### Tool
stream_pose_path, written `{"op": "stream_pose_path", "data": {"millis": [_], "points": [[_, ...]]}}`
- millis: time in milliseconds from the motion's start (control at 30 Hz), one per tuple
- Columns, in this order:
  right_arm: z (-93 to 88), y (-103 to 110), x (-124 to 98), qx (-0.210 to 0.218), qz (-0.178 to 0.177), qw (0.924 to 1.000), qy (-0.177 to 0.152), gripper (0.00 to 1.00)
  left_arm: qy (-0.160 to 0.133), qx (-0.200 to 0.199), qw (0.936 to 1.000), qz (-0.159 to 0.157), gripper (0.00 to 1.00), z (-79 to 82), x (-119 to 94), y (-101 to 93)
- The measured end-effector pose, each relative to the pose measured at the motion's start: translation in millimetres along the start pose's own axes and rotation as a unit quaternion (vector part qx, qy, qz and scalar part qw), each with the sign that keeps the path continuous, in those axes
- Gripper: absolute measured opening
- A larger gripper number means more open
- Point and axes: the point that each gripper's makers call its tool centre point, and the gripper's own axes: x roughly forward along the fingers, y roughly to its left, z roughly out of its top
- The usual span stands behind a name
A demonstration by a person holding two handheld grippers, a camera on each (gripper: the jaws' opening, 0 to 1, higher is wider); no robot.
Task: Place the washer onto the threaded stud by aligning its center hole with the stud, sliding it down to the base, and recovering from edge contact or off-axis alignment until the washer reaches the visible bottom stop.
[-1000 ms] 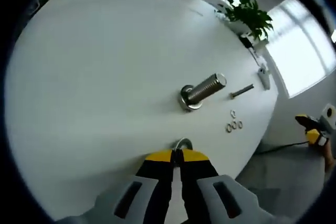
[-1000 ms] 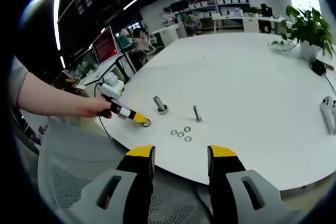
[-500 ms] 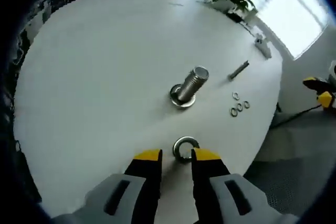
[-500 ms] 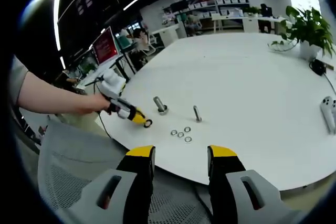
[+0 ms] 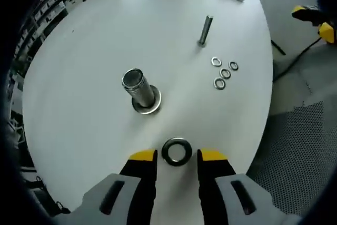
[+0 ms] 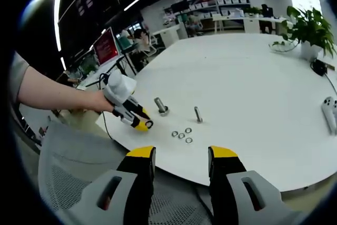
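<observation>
The washer (image 5: 176, 151) lies flat on the white desk (image 5: 79, 93) between the parted jaws of the left claw (image 5: 176, 156), released, just near of the upright threaded stud (image 5: 138, 89). The right gripper view adds the hand (image 6: 95, 100) holding that claw; the right claw (image 6: 181, 156) hangs open off the desk's near edge.

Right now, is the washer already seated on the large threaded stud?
No, the washer lies flat on the table between the open jaws, apart from the stud.
</observation>
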Motion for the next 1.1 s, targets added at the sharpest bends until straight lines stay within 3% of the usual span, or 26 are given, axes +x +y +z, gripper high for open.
{"op": "stream_pose_path", "data": {"millis": [100,200,467,567,833,933,1100], "points": [[0.8,0.3,0.1,0.001,0.001,1.0000,-0.002,0.42,0.039,0.100,0.9942,0.008,0.30,-3.0,0.9,-4.0],[0.5,0.9,0.5,-0.004,0.002,1.0000,0.000,0.42,0.054,0.078,0.9955,0.004,0.31,-1.6,0.9,-4.8],[0.7,0.2,0.2,-0.004,0.000,1.0000,-0.001,0.42,0.075,0.093,0.9929,0.006,0.30,-1.2,1.8,-5.6],[-0.3,0.3,0.2,-0.004,0.000,1.0000,0.001,0.42,0.079,0.123,0.9892,0.003,0.21,1.7,2.3,-7.9],[0.3,1.1,0.4,-0.007,0.001,1.0000,0.001,0.42,0.111,0.118,0.9868,0.006,0.21,2.4,2.6,-7.0],[0.4,1.0,0.3,-0.006,0.002,1.0000,0.000,0.42,0.110,0.102,0.9887,0.012,0.20,1.5,2.7,-7.1],[1.5,0.1,-0.3,-0.003,0.001,1.0000,-0.003,0.42,0.096,0.112,0.9891,0.004,0.19,0.6,0.8,-6.4]]}}
